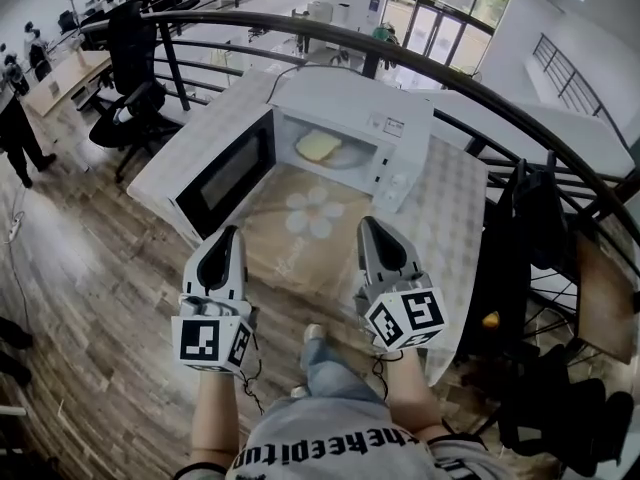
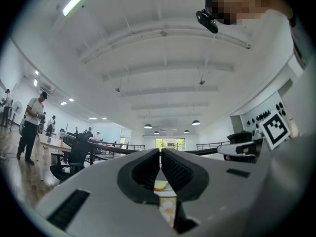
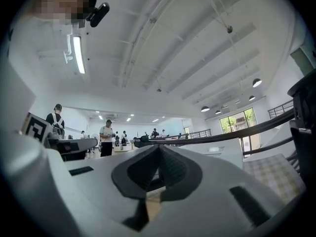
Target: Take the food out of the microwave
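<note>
Microwave [image 1: 350, 103] stands on flowered table [image 1: 300, 243] with door [image 1: 225, 173] swung open, left gripper [image 1: 232, 231] and right gripper [image 1: 369, 223] over the table's near edge, jaws pressed together on nothing, yellowish food [image 1: 318, 146] on plate [image 1: 352, 158] inside.

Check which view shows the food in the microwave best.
Head view: the food lies on its plate inside the open microwave, unobstructed. Left gripper view gives only a yellowish sliver past its jaws, possibly it. Right gripper view shows none.
</note>
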Action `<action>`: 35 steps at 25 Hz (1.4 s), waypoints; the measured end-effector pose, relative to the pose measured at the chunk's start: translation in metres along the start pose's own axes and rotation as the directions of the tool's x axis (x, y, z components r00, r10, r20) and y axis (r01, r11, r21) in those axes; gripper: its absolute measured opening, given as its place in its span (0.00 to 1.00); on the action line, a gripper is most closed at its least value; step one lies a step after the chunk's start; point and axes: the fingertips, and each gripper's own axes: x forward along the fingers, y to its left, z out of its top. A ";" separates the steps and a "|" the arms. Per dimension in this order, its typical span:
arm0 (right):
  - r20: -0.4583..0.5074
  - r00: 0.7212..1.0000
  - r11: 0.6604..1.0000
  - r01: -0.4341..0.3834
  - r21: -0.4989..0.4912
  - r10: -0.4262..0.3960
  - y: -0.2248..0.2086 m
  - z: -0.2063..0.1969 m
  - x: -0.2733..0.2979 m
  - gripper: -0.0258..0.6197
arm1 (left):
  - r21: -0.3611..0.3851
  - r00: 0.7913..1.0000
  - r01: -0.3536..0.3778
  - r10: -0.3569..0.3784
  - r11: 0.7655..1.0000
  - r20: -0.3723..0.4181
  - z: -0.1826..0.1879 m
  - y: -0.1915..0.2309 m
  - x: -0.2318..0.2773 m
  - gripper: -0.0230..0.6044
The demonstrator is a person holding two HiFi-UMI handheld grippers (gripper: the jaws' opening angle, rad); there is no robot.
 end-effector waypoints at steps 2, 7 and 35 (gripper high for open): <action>0.005 1.000 1.000 -0.008 0.000 0.008 -0.007 0.001 0.017 0.05 | 0.004 1.000 -0.005 0.005 1.000 0.006 0.001 0.006 0.017 0.06; 0.017 1.000 1.000 -0.025 0.001 0.025 -0.027 0.004 0.059 0.05 | 0.009 1.000 -0.010 0.010 1.000 0.018 0.002 0.016 0.058 0.06; 0.009 0.996 0.995 -0.090 0.043 0.090 -0.107 -0.007 0.174 0.05 | 0.065 0.998 0.059 -0.058 0.996 -0.012 -0.031 0.005 0.220 0.06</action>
